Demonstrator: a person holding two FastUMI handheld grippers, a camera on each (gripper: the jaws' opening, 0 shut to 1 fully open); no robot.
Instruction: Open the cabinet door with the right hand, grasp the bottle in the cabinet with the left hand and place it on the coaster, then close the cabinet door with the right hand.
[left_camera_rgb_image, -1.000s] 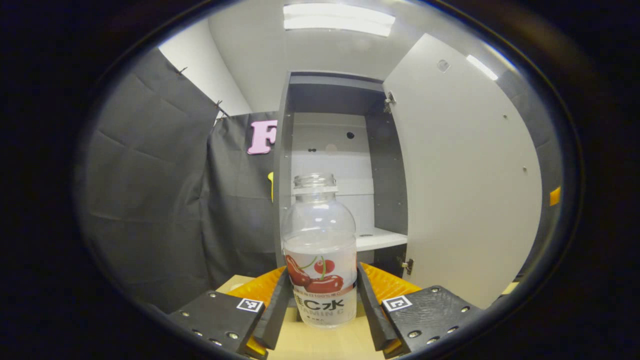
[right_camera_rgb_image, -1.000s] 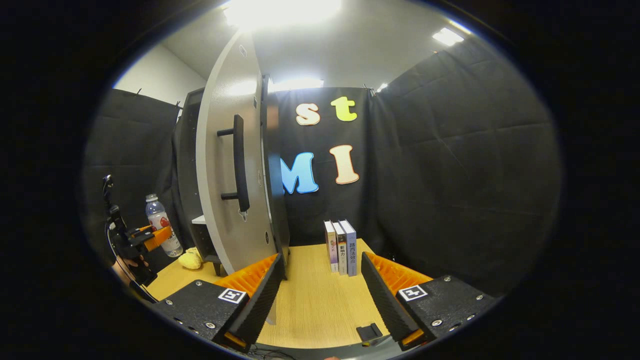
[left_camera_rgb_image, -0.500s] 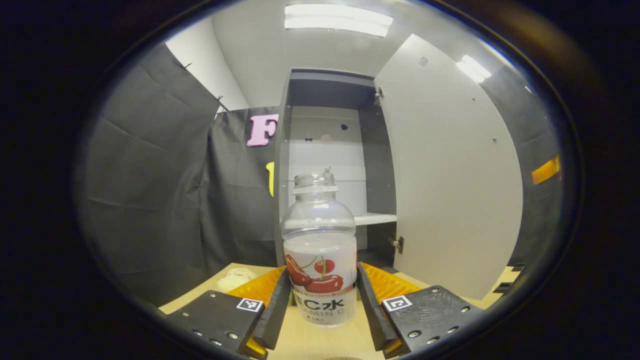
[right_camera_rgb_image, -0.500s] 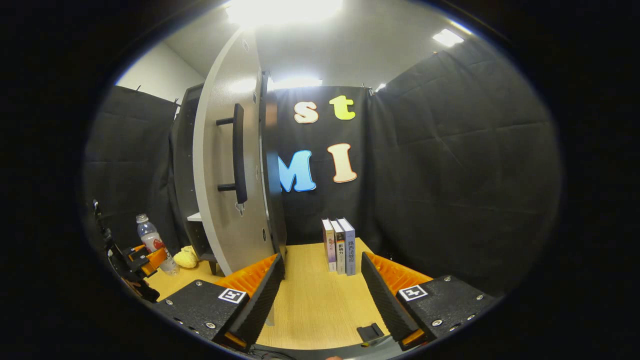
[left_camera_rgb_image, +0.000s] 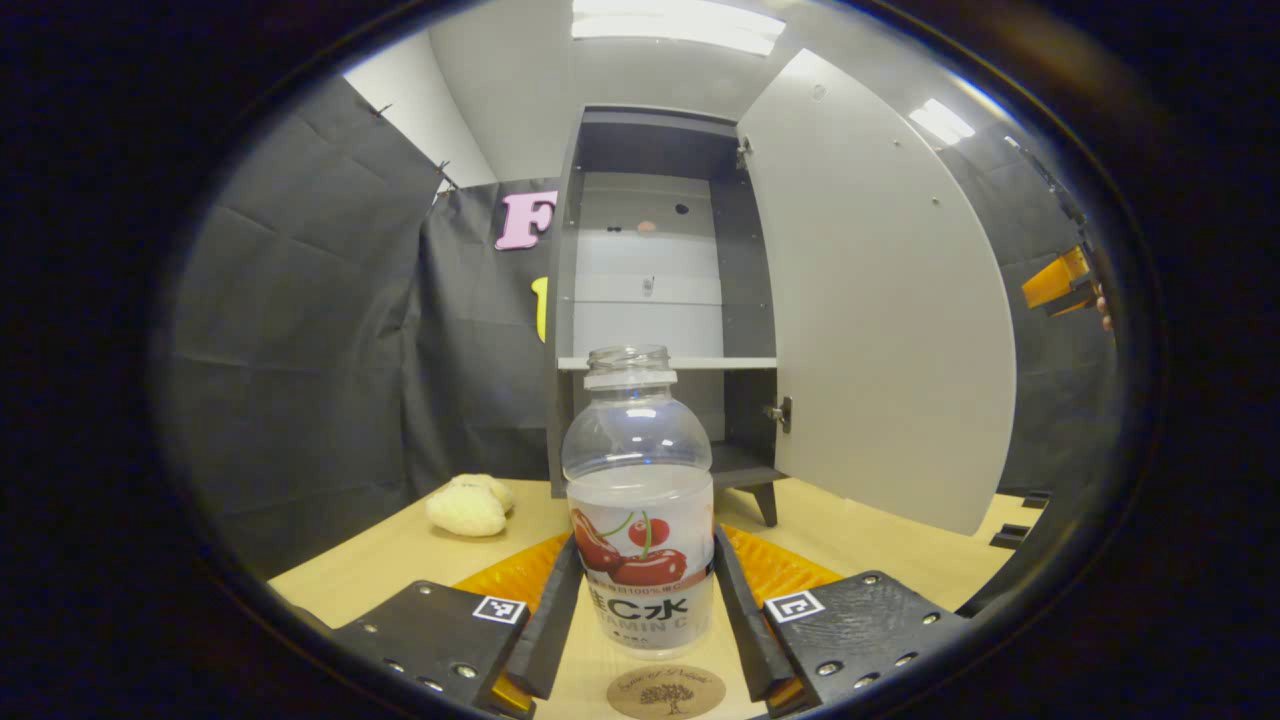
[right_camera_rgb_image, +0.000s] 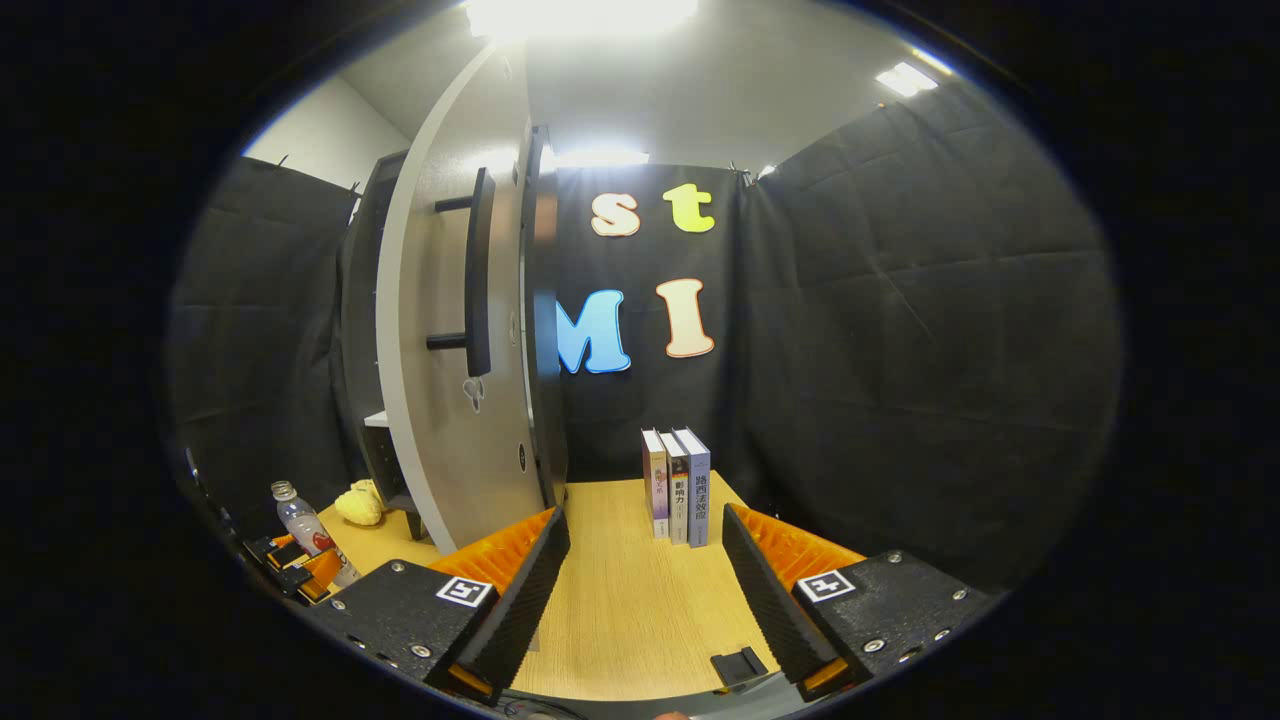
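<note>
The left tongs (left_camera_rgb_image: 640, 610) clamp the bottle (left_camera_rgb_image: 640, 500) upright, low over the counter (left_camera_rgb_image: 400, 560) just behind the coaster (left_camera_rgb_image: 667, 692), ready for setting down; the right tongs (right_camera_rgb_image: 640, 590) stand apart, empty, near the open cabinet door (right_camera_rgb_image: 440, 330), likely waiting to close it.

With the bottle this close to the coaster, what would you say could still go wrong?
The bottle has no cap and sits clamped in the left claw, so a tilt might spill it. The coaster lies nearer the camera than the bottle's base, so it may land off-centre. The cabinet door stands wide open beside the open right claw; a hasty close could jolt the table.
</note>
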